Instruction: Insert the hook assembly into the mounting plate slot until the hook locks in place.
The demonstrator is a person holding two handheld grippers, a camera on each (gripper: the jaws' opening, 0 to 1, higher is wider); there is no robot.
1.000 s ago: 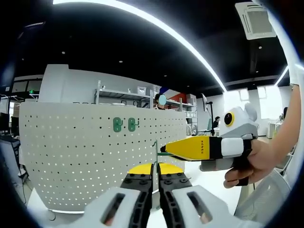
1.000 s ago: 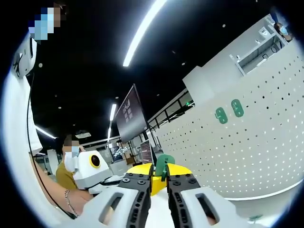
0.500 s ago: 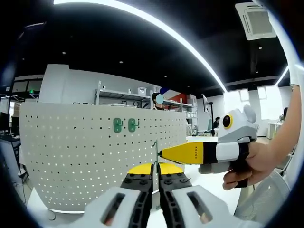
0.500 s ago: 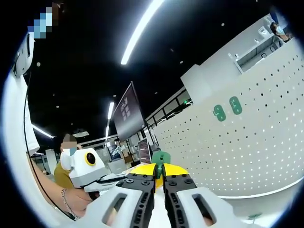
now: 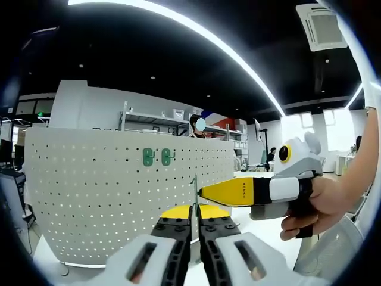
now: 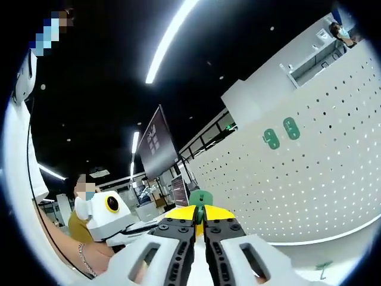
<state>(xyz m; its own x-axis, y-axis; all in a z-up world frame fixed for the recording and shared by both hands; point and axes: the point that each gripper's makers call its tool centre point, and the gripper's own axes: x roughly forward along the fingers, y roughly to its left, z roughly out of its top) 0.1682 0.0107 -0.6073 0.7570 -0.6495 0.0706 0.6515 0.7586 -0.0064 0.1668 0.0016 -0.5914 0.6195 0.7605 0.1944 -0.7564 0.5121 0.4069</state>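
In the left gripper view my left gripper (image 5: 194,208) is shut on a thin upright plate (image 5: 194,186), seen edge-on above its yellow tips. My right gripper (image 5: 202,192) comes in from the right, held by a hand (image 5: 324,205), and its yellow tip meets that plate. In the right gripper view my right gripper (image 6: 199,210) is shut on a small green hook piece (image 6: 201,198) that sticks up between its jaws. The left gripper's white housing (image 6: 110,208) shows at lower left.
A curved white pegboard wall (image 5: 89,196) stands ahead, carrying two green mounted pieces (image 5: 156,157), also green pieces (image 6: 280,132) in the right gripper view. People sit behind it. Shelving (image 5: 155,119) rises beyond the wall. A white floor lies below.
The right gripper's tip has slid left up against the plate, so the short green bar seen between them a second ago is hidden. The right jaws have drawn closer together.
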